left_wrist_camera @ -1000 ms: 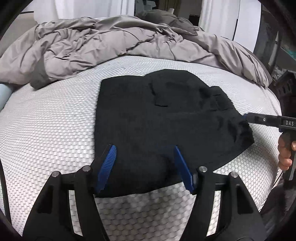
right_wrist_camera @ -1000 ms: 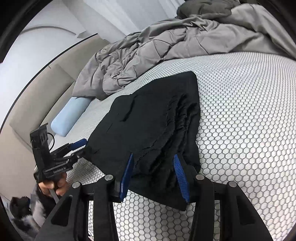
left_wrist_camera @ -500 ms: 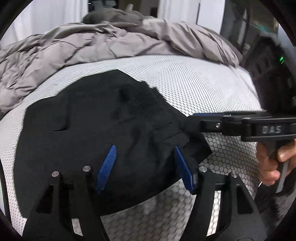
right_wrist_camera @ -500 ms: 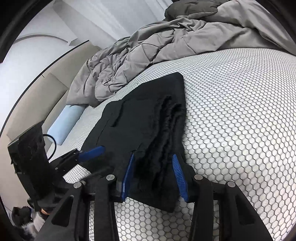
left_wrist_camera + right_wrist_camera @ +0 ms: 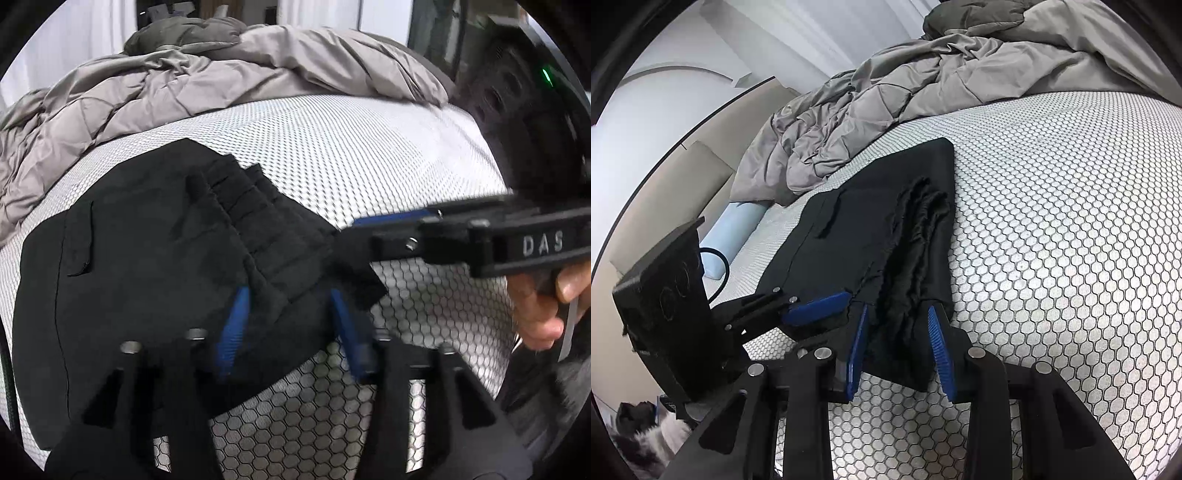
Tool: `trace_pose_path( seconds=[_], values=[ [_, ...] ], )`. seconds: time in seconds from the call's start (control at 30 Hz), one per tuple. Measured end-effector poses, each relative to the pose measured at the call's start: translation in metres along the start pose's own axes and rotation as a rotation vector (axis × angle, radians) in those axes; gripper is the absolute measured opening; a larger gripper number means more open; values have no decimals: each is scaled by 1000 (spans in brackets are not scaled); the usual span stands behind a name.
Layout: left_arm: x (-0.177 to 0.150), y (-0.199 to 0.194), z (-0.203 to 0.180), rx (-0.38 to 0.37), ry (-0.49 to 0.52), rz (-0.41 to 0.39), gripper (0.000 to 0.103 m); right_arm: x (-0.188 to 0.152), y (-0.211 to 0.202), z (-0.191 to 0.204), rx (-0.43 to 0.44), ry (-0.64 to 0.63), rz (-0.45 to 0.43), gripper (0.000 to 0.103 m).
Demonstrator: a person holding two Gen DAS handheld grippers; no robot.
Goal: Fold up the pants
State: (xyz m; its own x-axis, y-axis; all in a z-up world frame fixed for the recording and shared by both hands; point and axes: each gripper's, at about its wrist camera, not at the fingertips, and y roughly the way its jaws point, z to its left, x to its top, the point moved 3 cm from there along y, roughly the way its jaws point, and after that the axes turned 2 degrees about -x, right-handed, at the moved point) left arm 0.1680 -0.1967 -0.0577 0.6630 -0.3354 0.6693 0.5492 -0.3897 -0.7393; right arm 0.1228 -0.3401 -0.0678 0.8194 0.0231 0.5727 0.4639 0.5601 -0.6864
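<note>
Black pants [image 5: 147, 266] lie folded flat on the white honeycomb mattress [image 5: 351, 155], with the gathered waistband [image 5: 258, 206] on the right side of the stack. My left gripper [image 5: 291, 317] is open, its blue pads straddling the near edge of the waistband corner. My right gripper [image 5: 897, 343] is open, its pads on either side of the bunched waistband [image 5: 912, 236] at the near end of the pants [image 5: 849, 229]. Each gripper shows in the other's view: the right one [image 5: 369, 229] comes in from the right, the left one [image 5: 816, 306] from the left. They stand close together.
A rumpled grey duvet [image 5: 166, 85] covers the far half of the bed, also in the right wrist view [image 5: 923, 85]. A light blue bolster [image 5: 735, 236] lies at the left by the beige headboard [image 5: 665, 199]. A dog [image 5: 639, 428] is at the lower left.
My left gripper has swung right along the near edge of the pants to the waistband corner, close to my right gripper. Its jaws have narrowed somewhat. The right gripper has edged forward over the waistband.
</note>
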Motion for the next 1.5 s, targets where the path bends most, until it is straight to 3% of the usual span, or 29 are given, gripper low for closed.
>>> trace_pose_path(
  seconds=[0.07,0.17,0.33,0.47,0.63,0.7,0.73,0.8,0.9,1.03,1.2,1.3,1.37,1.5],
  values=[
    [-3,4,-1,21,22,13,48,-2,1,1,-1,-4,10,35],
    [0,6,5,4,-30,7,44,-2,13,2,-15,-2,40,35],
    [2,1,6,34,-15,-19,21,-1,19,2,64,33,57,35],
    [3,-13,12,26,-36,-51,15,2,25,-3,97,72,59,33],
    [1,-21,14,17,-37,-56,12,10,28,-7,121,103,52,31],
    [-1,-20,13,21,-34,-51,12,10,34,-6,119,105,55,20],
    [-2,-22,12,25,-31,-58,12,10,40,-3,117,99,65,10],
    [-1,-28,11,23,-26,-73,11,15,37,5,106,73,39,7],
    [-1,-34,12,4,-30,-79,10,18,29,14,103,50,10,6],
    [-6,-26,5,17,2,-50,10,7,47,-7,41,106,95,6],
    [-15,-9,-3,35,39,-7,10,7,48,-18,78,167,112,8],
    [-20,-3,-6,48,56,10,10,15,22,-21,69,185,40,10],
    [-21,-1,-6,47,60,14,12,23,3,-19,111,183,-29,10],
    [-20,1,-5,41,53,18,14,24,5,-7,162,155,-15,18]
  ],
)
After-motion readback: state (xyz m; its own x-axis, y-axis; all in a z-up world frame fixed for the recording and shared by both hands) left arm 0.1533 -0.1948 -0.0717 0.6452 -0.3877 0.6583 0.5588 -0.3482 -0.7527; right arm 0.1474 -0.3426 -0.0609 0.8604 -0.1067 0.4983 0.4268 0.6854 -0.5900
